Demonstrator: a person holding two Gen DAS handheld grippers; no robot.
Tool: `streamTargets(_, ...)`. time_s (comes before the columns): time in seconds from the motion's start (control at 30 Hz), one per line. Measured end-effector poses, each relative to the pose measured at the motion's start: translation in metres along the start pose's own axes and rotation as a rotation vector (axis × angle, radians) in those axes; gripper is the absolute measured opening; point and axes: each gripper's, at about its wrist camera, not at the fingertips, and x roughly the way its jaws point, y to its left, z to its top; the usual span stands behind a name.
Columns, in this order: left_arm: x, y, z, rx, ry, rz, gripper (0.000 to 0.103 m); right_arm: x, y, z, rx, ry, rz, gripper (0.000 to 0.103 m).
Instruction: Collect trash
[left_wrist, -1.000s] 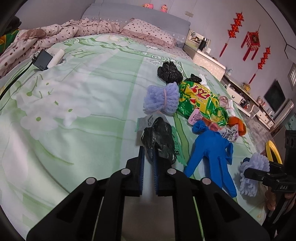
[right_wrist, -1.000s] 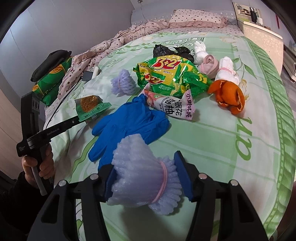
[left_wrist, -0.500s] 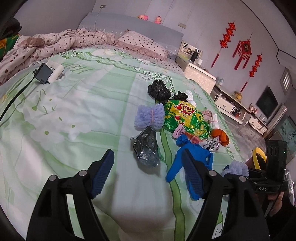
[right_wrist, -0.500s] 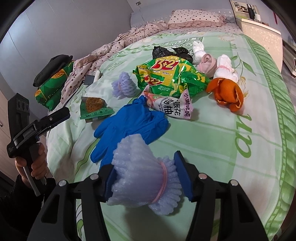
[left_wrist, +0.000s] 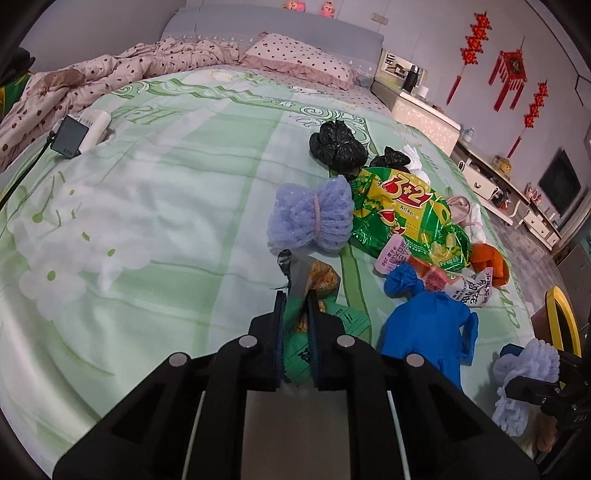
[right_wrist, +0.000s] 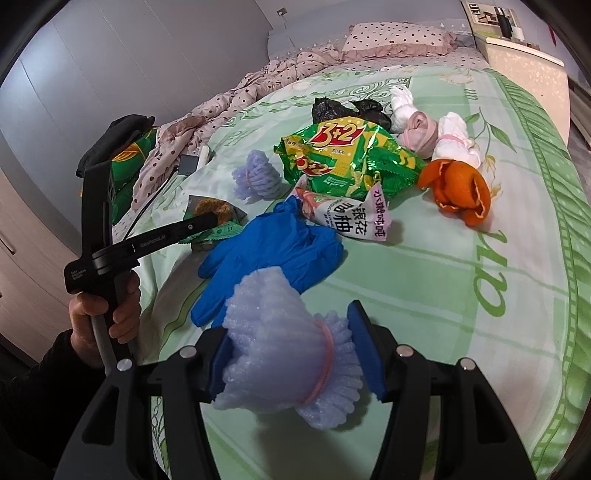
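Observation:
My left gripper (left_wrist: 295, 295) is shut on a green snack wrapper (left_wrist: 351, 321) with a biscuit picture, which lies on the green bedsheet (left_wrist: 166, 221). The right wrist view shows its tip (right_wrist: 210, 221) on that wrapper (right_wrist: 214, 208). My right gripper (right_wrist: 290, 325) is shut on a lavender foam fruit net (right_wrist: 280, 343), held above the bed's near edge. Beyond it lie a blue glove (right_wrist: 273, 243), a pink-white sachet (right_wrist: 347, 218), a green "3+2" bag (right_wrist: 343, 155), a second foam net (right_wrist: 255, 177), black bags (right_wrist: 328, 109), orange peel (right_wrist: 458, 192) and tissue bundles (right_wrist: 454, 140).
A charger with its cable (left_wrist: 68, 136) lies at the bed's far left beside a dotted quilt (left_wrist: 74, 85). A nightstand (left_wrist: 417, 107) stands at the bed's right. A person's hand (right_wrist: 99, 314) grips the left tool's handle. A yellow object (left_wrist: 561, 317) stands by the bed's right edge.
The left gripper let go of the wrapper, drew back with its jaws wide, then came forward and shut on the wrapper again. The right gripper kept still with the foam net.

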Motion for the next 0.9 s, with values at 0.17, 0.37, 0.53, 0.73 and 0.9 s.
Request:
streamTargets(0.17,-0.024,-0.003,0.002,0.001,-0.05,0.0,0.007,-0.015,0.004,0.002,-0.015,-0.071,-0.015,0.053)
streamTargets(0.37,-0.074,-0.025,0.007,0.063,-0.127,0.012,0.007,-0.056,0.015,0.006,-0.01,-0.177,-0.053,0.053)
streamTargets(0.53,-0.121,-0.058,0.013,0.127,-0.193,-0.009,0.007,-0.111,0.036,0.009,-0.041,-0.278,-0.102,0.053)
streamTargets(0.73,-0.175,-0.104,0.019,0.179,-0.274,-0.07,0.007,-0.191,0.058,0.008,-0.081,-0.417,-0.152,0.053)
streamTargets(0.9,-0.212,-0.15,0.023,0.234,-0.328,-0.125,0.007,-0.251,0.057,0.01,-0.068,-0.504,-0.211,0.053)
